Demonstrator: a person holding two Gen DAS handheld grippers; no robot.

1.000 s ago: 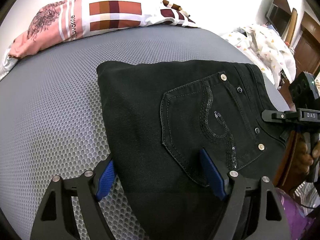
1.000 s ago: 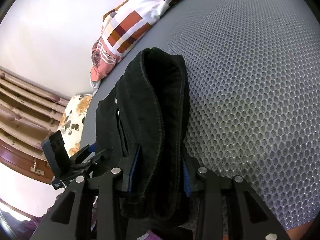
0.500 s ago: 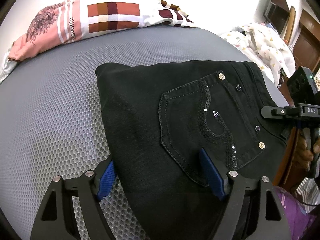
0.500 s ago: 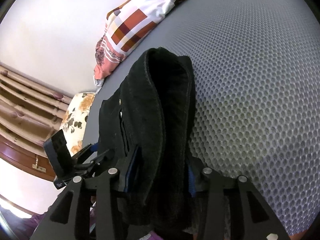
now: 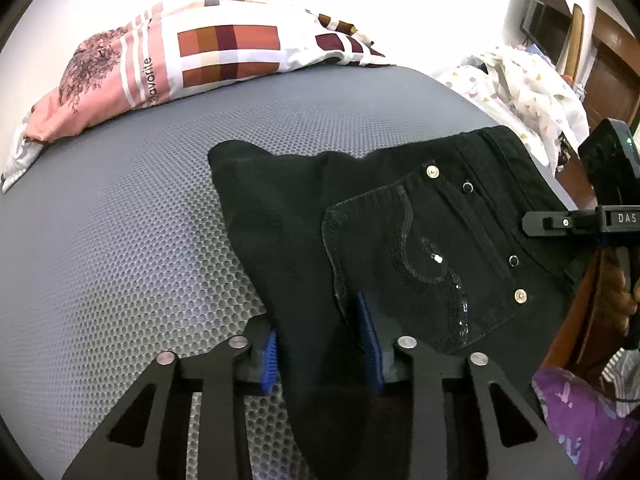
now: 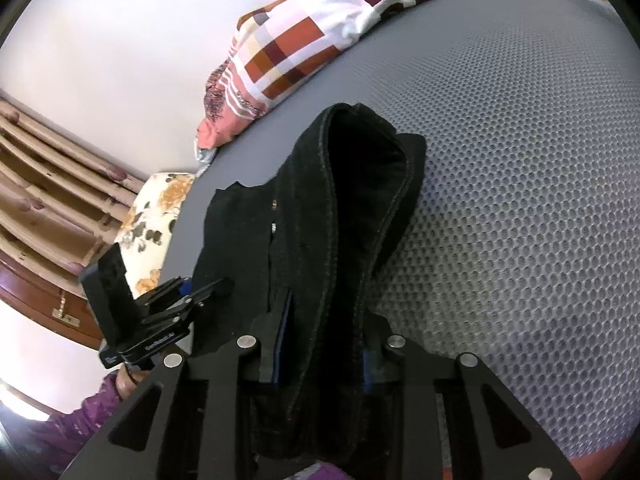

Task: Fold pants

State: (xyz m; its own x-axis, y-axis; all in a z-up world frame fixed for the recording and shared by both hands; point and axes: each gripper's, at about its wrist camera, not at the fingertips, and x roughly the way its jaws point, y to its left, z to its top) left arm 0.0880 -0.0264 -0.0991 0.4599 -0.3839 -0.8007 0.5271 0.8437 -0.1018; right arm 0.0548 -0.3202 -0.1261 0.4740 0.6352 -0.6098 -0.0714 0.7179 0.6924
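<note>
Black pants (image 5: 400,216), folded with a sequinned back pocket (image 5: 424,256) facing up, lie on the grey mesh mattress (image 5: 120,260). My left gripper (image 5: 320,344) is closing its jaws on the near left edge, and the blue pads pinch a raised ridge of cloth. In the right wrist view, the pants (image 6: 352,208) arch up in a thick fold. My right gripper (image 6: 324,352) is also closing, with the waistband end pressed between its pads. Each gripper shows in the other's view: the right gripper (image 5: 576,220) at the waistband side, the left gripper (image 6: 180,304) at the opposite edge.
A checked red, white and pink pillow (image 5: 180,60) lies at the far end of the mattress. A white patterned cloth pile (image 5: 532,100) and wooden furniture (image 5: 608,72) stand beyond the right side. A floral cushion (image 6: 148,216) and a person's purple sleeve (image 6: 80,420) are on the left.
The left gripper's jaws went from wide apart to pinched on the pants' edge, bunching the cloth into a ridge. The right gripper kept its grip and rolled slightly.
</note>
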